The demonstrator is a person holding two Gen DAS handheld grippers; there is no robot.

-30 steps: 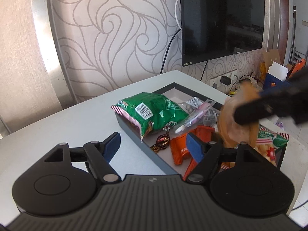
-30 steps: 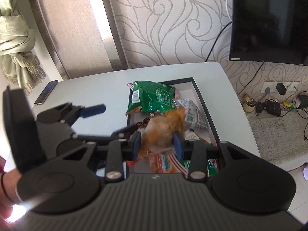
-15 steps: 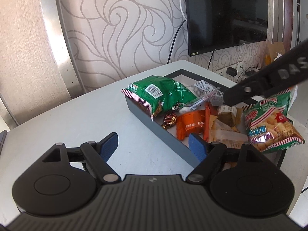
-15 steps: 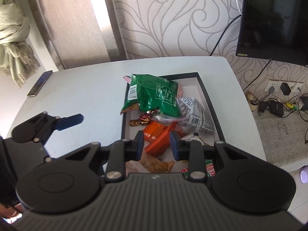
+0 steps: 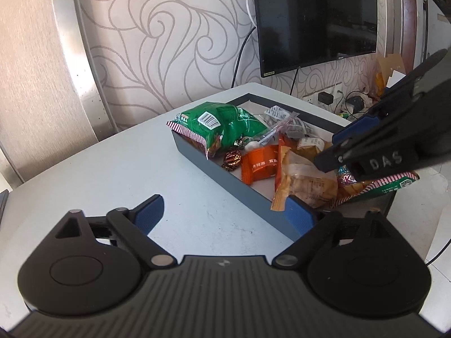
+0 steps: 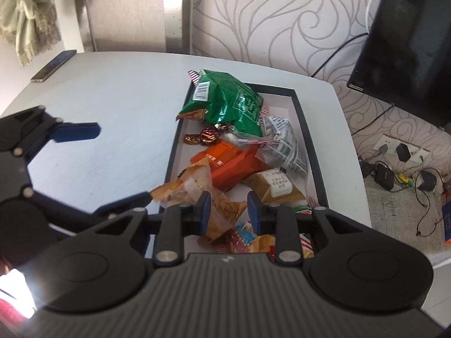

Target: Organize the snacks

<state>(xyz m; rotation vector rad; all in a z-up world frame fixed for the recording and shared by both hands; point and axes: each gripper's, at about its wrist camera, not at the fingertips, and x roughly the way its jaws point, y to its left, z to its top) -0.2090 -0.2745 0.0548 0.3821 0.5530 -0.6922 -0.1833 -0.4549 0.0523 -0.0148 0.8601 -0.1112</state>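
A dark tray (image 5: 239,191) on the white table holds a green bag (image 5: 225,124), orange packets (image 5: 260,166), wrapped candies and a clear pastry packet (image 5: 310,186). My left gripper (image 5: 224,214) hangs over the table beside the tray's near wall, its jaws opening wide with nothing between them. My right gripper (image 6: 228,209) hovers low over the pastry packet (image 6: 197,183). Its jaws are narrow and open, and the pads press on nothing. The right gripper (image 5: 324,152) reaches in from the right in the left wrist view, and the left gripper (image 6: 124,163) shows from the right wrist.
A red and green chip bag (image 6: 245,239) lies at the tray's near end, partly under my right gripper. A phone (image 6: 53,66) rests at the table's far left edge. A TV (image 5: 315,19) hangs on the patterned wall. Cables and chargers litter the floor to the right.
The right gripper let the pastry packet drop into the tray, narrowed its jaws and sank toward it. The left gripper's jaws spread wider and it shifted beside the tray.
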